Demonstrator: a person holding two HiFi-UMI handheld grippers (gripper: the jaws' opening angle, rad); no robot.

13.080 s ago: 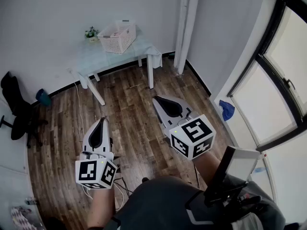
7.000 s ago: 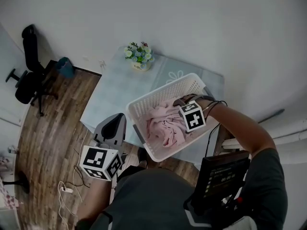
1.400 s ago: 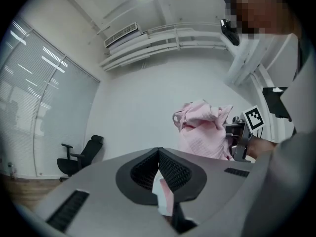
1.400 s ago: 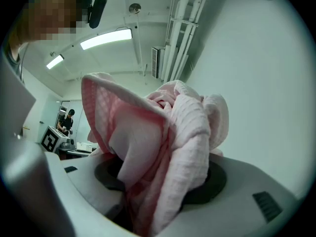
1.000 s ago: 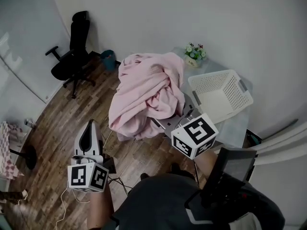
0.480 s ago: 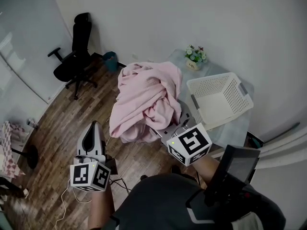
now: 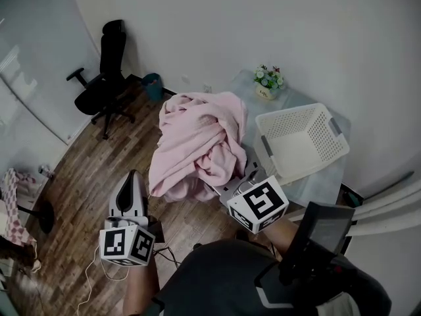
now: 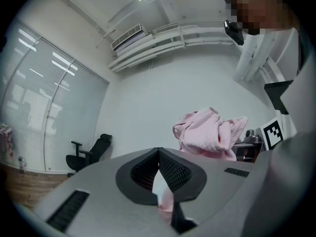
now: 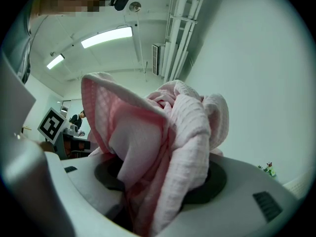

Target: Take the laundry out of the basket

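**A:** Where is the pink laundry (image 7: 200, 143) hanging just now?

**B:** It is hanging clear of the white basket (image 7: 304, 140), bunched up in the air to the basket's left, over the near edge of the table (image 7: 240, 91). The basket is looking empty.

**A:** And what is carrying it?

**B:** The right gripper (image 7: 235, 184) is clamping it. Its jaws are standing partly apart because a thick wad of folded cloth is filling the space between them, with folds spilling over both sides.

**A:** Is the left gripper (image 7: 131, 188) helping?

**B:** No, it is hovering low and well apart from the cloth, its tips pressing together. Something pale is showing through the gap behind the tips; probably background, though I am not sure.

**A:** How is the cloth going to handle?

**B:** It is looking soft, limp and light, a waffle-textured fabric that is drooping wherever nothing is supporting it. I am judging it unlikely to slip from a bunched grip, but the trailing ends are likely to drag. Taking a second hold on a lower hanging fold would be steadying it.
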